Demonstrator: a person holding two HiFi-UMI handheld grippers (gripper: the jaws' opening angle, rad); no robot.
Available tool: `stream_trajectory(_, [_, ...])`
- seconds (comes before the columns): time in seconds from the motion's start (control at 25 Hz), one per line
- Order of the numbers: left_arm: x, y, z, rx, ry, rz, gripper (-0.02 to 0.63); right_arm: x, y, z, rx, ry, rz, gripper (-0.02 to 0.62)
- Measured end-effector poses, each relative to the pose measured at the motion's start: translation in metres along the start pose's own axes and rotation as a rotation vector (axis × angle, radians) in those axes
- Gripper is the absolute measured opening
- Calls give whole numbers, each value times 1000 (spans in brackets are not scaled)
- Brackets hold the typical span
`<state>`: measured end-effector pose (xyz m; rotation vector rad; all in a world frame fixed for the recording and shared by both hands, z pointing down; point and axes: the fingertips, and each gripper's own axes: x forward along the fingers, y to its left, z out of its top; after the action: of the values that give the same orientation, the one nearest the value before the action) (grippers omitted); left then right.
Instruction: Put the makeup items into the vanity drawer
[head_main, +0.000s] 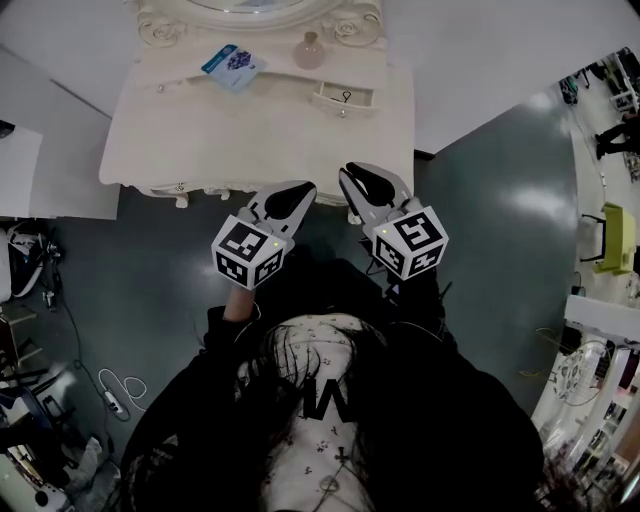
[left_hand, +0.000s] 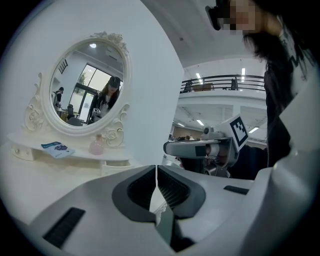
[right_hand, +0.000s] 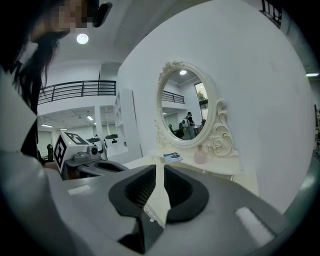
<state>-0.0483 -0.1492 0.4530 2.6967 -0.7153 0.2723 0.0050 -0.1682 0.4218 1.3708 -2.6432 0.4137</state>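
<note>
A cream vanity (head_main: 200, 130) stands in front of me. On its raised shelf lie a blue packet (head_main: 232, 65) (left_hand: 57, 148) (right_hand: 172, 157) and a pink bottle (head_main: 309, 50) (left_hand: 96, 145) (right_hand: 200, 155). Below the bottle, a small drawer (head_main: 343, 97) is pulled slightly out. My left gripper (head_main: 300, 188) (left_hand: 157, 170) hangs at the vanity's front edge, shut and empty. Beside it, my right gripper (head_main: 350, 172) (right_hand: 159, 170) is also shut with nothing in it, only a thin slit between its pads. Both are well short of the items.
An oval mirror (left_hand: 87, 85) (right_hand: 185, 107) in a carved frame rises behind the shelf. A white panel (head_main: 20, 170) sits left of the vanity. Cables (head_main: 110, 390) lie on the grey floor at the left, and a yellow chair (head_main: 615, 240) stands far right.
</note>
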Motion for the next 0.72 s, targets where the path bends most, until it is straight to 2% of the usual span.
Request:
stream_trajectory(0.28, [1, -23, 5, 9, -28, 71, 0, -33, 5, -5, -34, -7, 37, 49])
stream_trajectory(0.72, [6, -131, -19, 14, -33, 124, 0, -132, 18, -31, -40, -6, 114, 49])
